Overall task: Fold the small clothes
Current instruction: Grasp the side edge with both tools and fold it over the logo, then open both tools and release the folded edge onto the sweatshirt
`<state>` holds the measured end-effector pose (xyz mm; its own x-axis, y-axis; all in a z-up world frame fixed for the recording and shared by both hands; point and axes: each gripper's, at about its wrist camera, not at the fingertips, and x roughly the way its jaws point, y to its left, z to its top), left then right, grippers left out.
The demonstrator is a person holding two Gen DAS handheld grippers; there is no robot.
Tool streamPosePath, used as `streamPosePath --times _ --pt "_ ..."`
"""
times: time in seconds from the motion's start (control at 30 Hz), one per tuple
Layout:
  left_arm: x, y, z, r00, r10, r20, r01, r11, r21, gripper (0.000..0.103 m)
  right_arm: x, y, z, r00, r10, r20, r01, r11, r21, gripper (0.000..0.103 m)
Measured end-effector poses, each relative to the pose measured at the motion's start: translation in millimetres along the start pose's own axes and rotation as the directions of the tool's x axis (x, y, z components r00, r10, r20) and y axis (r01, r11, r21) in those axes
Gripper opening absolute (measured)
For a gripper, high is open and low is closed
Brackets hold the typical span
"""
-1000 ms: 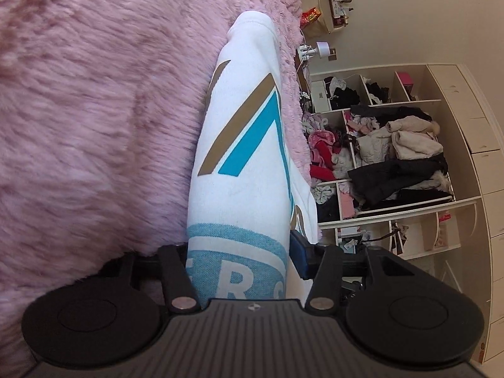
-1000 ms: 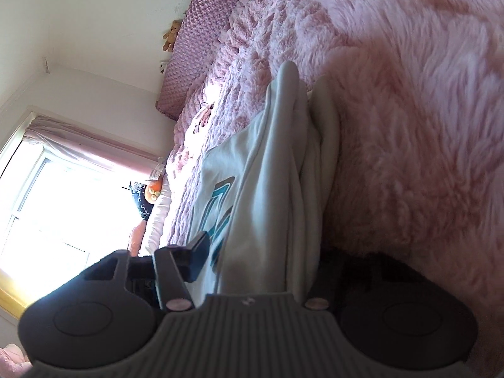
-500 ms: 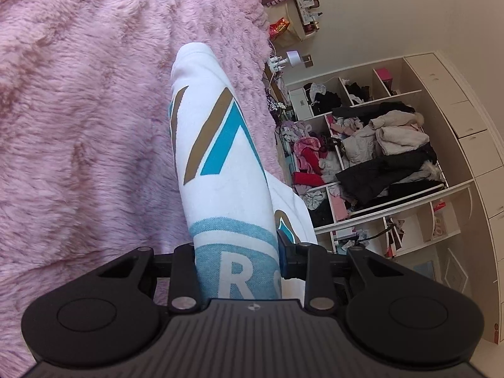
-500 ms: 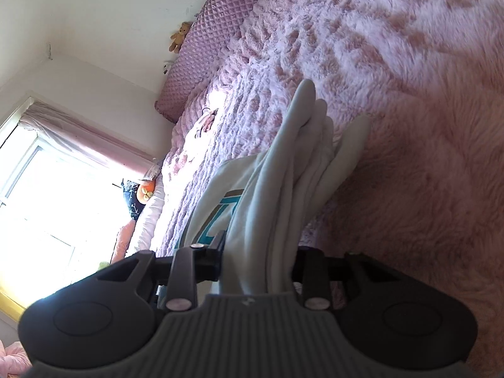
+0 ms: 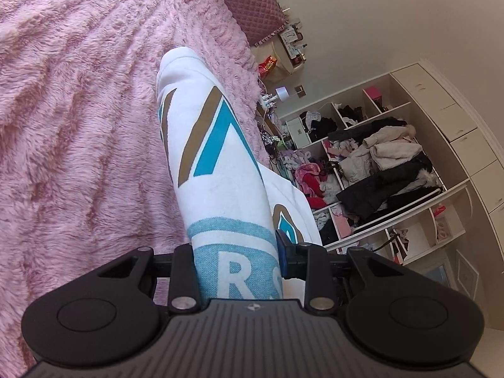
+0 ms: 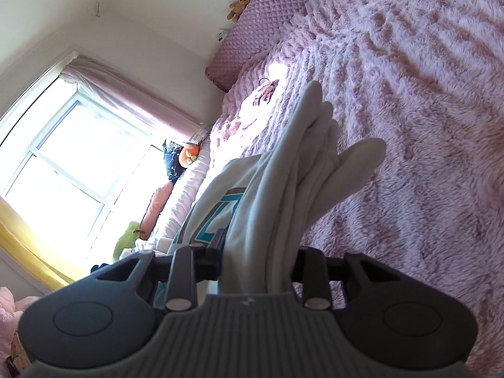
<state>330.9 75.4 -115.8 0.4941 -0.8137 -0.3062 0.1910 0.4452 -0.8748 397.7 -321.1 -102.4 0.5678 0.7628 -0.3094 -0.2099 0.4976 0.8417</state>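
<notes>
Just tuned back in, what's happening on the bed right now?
A person is folding a white garment with teal and brown print, using two handheld grippers. The left gripper is clamped on the printed end, and the right gripper is clamped on a bunch of the garment's plain folded layers. Both hold the cloth above the pink fuzzy blanket on the bed. The fold has not been laid down yet.

A shaggy pink blanket (image 5: 78, 110) covers the bed ahead of the fingers, a quilted mauve pillow (image 5: 252, 3) at its far end against a cream wall (image 5: 393, 15). Right of the left fingers, white open shelves (image 5: 378, 163) overflow with piled clothing. Left of the right fingers, sun floods a pink-curtained window (image 6: 63, 157).
</notes>
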Motion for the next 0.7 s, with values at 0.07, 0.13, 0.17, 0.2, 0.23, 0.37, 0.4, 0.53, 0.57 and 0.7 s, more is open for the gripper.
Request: streamPosePath --times 0.07,0.13,0.17,0.2,0.23,0.37,0.4,0.53,0.57,0.7 --pt "-9.5 8.4 -4.5 1.0 0.007 0.006 -0.007 1.0 -0.004 0.035 7.2 8.4 -11.5 1.0 -0.004 -0.024 0.004 1.0 -0.023 0.027" --pt "-16.9 21.4 -9.3 1.0 0.014 0.016 -0.013 1.0 -0.005 0.035 17.0 10.4 -20.6 0.999 -0.013 -0.045 0.011 0.999 -0.04 0.027" --pt "-17.8 26.7 -11.5 1.0 0.017 0.021 -0.016 1.0 -0.007 0.035 21.2 9.4 -25.2 0.999 -0.019 -0.051 0.016 0.999 -0.044 0.027" --pt "-19.2 34.8 -13.9 1.0 0.021 0.023 -0.021 1.0 -0.016 0.035 26.7 5.9 -30.9 0.998 -0.027 -0.06 0.025 0.999 -0.044 0.027" --pt "-20.1 44.9 -16.6 0.999 0.028 0.024 -0.027 0.999 -0.027 0.035 31.5 1.7 -35.8 0.997 -0.037 -0.068 0.034 0.998 -0.045 0.027" --pt "-12.2 81.7 -27.6 0.999 0.052 0.006 -0.052 0.997 -0.049 0.035 50.1 -26.1 -55.5 0.99 -0.092 -0.106 0.087 0.995 -0.043 0.027" --pt "-7.6 94.3 -32.9 0.998 0.065 -0.009 -0.066 0.996 -0.062 0.035 55.1 -38.1 -61.7 0.987 -0.111 -0.119 0.108 0.994 -0.032 0.027" --pt "1.7 124.8 -46.4 0.994 0.109 -0.028 -0.112 0.989 -0.098 0.035 67.8 -67.0 -79.9 0.974 -0.169 -0.15 0.167 0.986 -0.023 0.027" --pt "1.0 128.2 -47.7 0.994 0.106 -0.021 -0.107 0.989 -0.098 0.036 67.2 -73.1 -82.5 0.976 -0.157 -0.15 0.157 0.988 -0.009 0.027" --pt "0.4 130.0 -46.1 0.994 0.102 -0.038 -0.105 0.99 -0.095 0.041 64.1 -89.8 -84.9 0.979 -0.122 -0.161 0.127 0.992 0.025 0.033"
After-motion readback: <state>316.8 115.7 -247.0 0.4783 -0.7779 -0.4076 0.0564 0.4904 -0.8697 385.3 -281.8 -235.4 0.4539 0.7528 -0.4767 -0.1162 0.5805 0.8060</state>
